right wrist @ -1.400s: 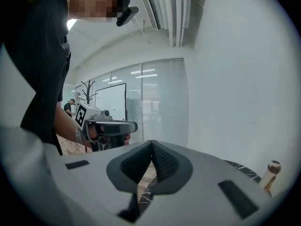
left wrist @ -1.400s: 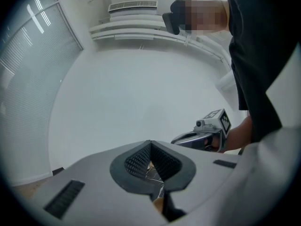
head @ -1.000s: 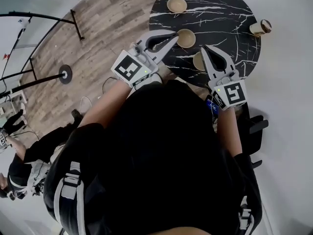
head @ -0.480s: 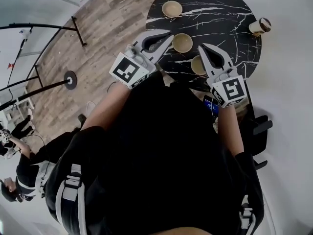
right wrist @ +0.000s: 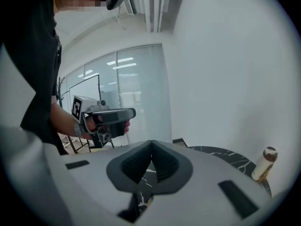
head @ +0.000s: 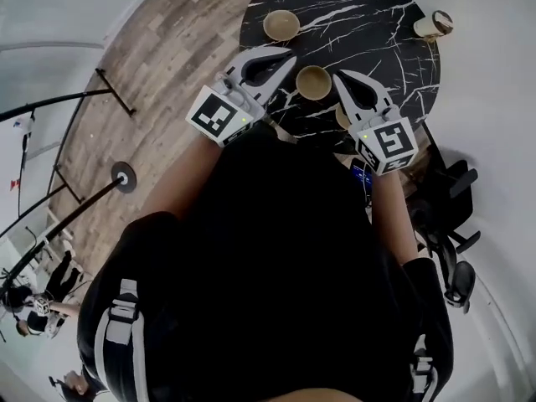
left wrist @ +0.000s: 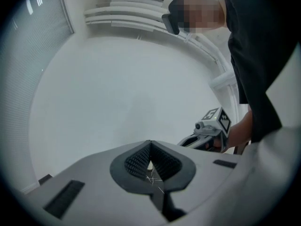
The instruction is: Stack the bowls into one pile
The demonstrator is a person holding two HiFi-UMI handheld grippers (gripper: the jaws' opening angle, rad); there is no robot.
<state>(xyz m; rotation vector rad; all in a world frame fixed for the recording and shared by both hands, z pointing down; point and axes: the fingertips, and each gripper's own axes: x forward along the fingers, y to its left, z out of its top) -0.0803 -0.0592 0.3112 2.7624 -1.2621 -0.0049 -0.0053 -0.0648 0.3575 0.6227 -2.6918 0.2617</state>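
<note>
black short-sleeved top [head: 285, 249]; pale grey left tool [head: 291, 55], right tool [head: 337, 76], black-white marker cubes [head: 219, 115].

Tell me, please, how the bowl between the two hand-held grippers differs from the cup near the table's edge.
The bowl is wide, shallow and open-topped; the cup is tall, narrow and brown-topped. The bowl sits between the left hand-held gripper and the right hand-held gripper; the cup stands apart by the rim. Both rest upright on the black table, untouched.

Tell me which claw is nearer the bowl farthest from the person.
Left. The left claw points at the far bowl from just short of its near side. The right claw is farther off, beyond the middle bowl.
</note>
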